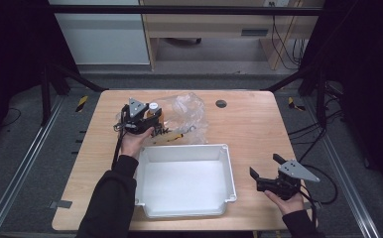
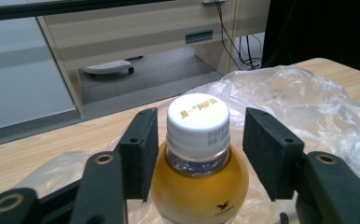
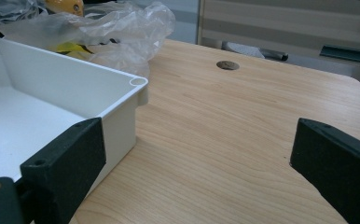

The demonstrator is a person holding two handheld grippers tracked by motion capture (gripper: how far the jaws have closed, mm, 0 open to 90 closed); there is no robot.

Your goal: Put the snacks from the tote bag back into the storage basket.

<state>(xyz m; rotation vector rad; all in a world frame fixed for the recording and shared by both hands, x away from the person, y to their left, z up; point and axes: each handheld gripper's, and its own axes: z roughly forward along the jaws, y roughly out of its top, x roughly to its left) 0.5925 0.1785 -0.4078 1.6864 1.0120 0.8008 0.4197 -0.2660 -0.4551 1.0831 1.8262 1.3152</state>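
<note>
bottle [image 2: 199, 182] of amber liquid between parted left hand-held gripper [image 2: 199, 149] pads, right hand-held gripper [image 3: 197, 154] wide open beside white tray [image 1: 228, 168]

Grey floor [image 1: 26, 163], wooden cabinet [image 1: 214, 22] behind

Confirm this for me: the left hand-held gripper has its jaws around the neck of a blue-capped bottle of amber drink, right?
Not quite: the cap is white, not blue, as the left gripper view shows. The left hand-held gripper does have its jaws on either side of the neck of the bottle of amber drink.
</note>
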